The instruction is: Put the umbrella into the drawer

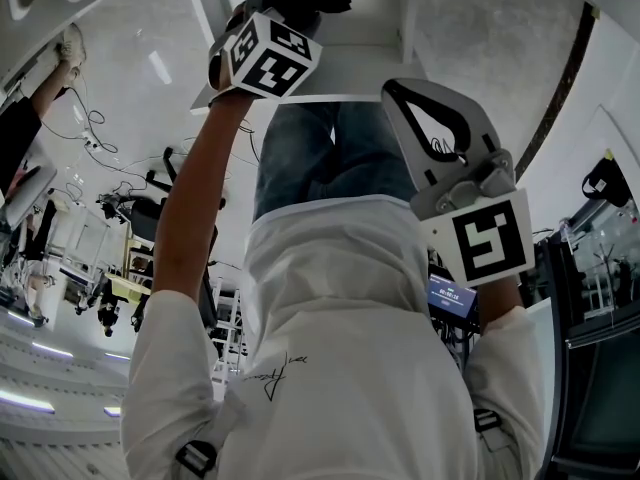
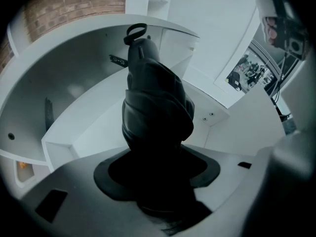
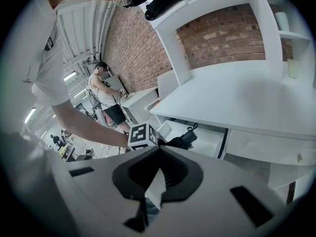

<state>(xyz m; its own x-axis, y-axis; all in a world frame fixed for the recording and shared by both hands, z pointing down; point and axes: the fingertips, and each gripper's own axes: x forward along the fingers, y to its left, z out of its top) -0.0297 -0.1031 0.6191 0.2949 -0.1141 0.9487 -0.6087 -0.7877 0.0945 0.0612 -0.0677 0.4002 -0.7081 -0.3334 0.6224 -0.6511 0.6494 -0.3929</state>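
Observation:
A black folded umbrella (image 2: 155,107) with a wrist loop at its far end is clamped in my left gripper (image 2: 158,168), which is shut on its near end. The umbrella's far end points into the open white drawer (image 2: 91,130) and hangs over the drawer's floor. The right gripper view shows the same umbrella (image 3: 183,139) at the drawer (image 3: 210,138) under the desk, with my left gripper (image 3: 163,141) beside it. In the head view my left gripper (image 1: 290,18) is raised at top centre. My right gripper (image 3: 157,154) is shut on nothing and hangs back from the drawer (image 1: 440,133).
A white desk (image 3: 247,98) stands against a brick wall (image 3: 222,38), with a shelf unit (image 3: 289,36) at its right holding a roll and a bottle. Another person (image 3: 106,100) works at a bench further left. Racks and equipment (image 1: 120,258) fill the room behind.

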